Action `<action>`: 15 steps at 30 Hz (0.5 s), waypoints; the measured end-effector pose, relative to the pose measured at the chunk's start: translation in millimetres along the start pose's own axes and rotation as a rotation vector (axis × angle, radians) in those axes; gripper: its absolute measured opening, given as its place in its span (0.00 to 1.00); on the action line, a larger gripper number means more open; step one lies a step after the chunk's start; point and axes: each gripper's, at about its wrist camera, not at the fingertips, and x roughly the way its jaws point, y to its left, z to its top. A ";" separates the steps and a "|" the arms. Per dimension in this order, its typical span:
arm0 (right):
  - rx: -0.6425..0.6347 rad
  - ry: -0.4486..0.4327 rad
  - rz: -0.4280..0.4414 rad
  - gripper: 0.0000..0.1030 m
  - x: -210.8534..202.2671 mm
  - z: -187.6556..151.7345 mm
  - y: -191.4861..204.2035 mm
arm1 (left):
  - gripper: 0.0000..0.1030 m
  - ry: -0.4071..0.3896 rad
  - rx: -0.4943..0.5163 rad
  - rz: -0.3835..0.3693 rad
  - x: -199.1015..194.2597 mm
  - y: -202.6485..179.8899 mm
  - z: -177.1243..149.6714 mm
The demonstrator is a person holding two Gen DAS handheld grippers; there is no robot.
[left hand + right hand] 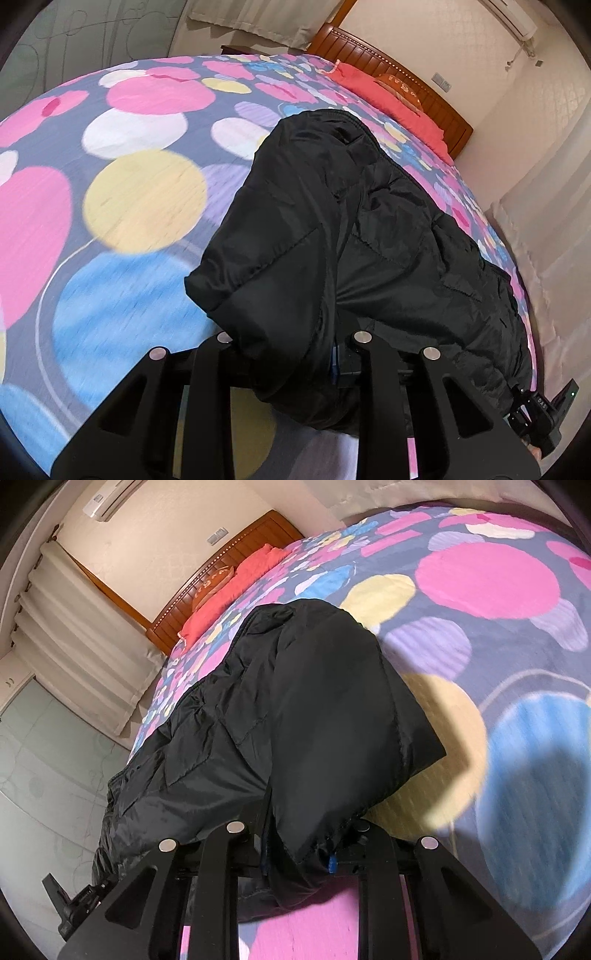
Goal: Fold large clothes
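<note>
Gripping black jacket (369, 229) hem: left tool (291, 354) and right tool (295, 849) both clamped on fabric, lifted over bed (129, 184). Risks: slick puffy shell slipping out; uneven pull skewing fold; far part dragging, bunching.

Right gripper (295, 853) was clamped on a fold of the black quilted puffer jacket (295, 709), fabric bunched between its black fingers (373, 853). Jacket was draped over the bedspread with pink, yellow and blue circles (480, 590), one edge hanging past the bed's side. Beyond the jacket: coral pillow (236, 587) against the brown wooden headboard (207, 587). Other gripper (74, 904) was just beside the jacket's hanging end.
</note>
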 end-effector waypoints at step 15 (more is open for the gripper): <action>-0.011 0.023 0.008 0.21 -18.2 -16.3 -2.6 | 0.24 0.001 0.010 0.013 -35.2 14.4 -26.1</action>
